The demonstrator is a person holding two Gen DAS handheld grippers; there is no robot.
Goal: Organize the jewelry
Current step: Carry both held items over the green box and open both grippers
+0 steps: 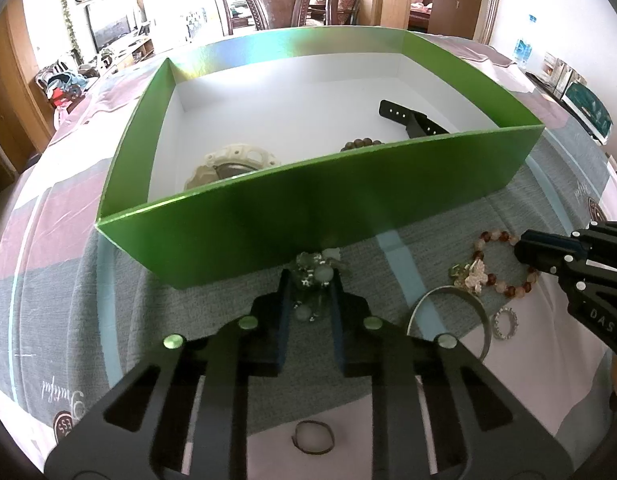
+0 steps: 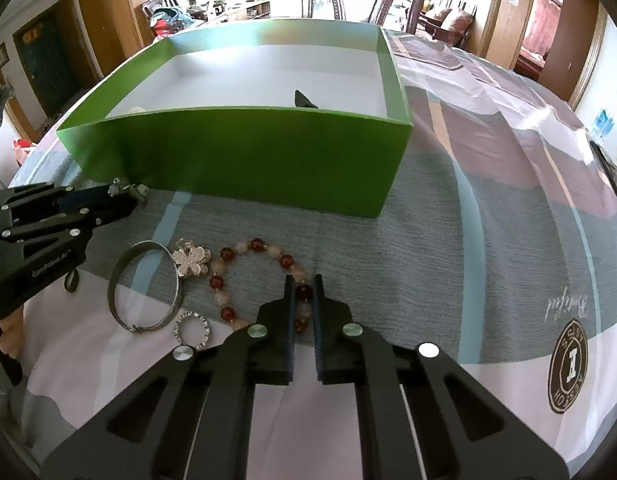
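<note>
Here the beaded bracelet (image 2: 257,280) sits pinched in the right claw (image 2: 304,284).

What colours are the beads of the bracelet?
Dark red and pale peach-white beads, best seen in the right wrist view.

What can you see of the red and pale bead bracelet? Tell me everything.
The red and pale bead bracelet is a loop of round dark red and milky peach beads, lying flat on the patterned cloth in front of the green box. A silvery flower charm sits at its left. The right gripper is shut on its near-right beads.
</note>
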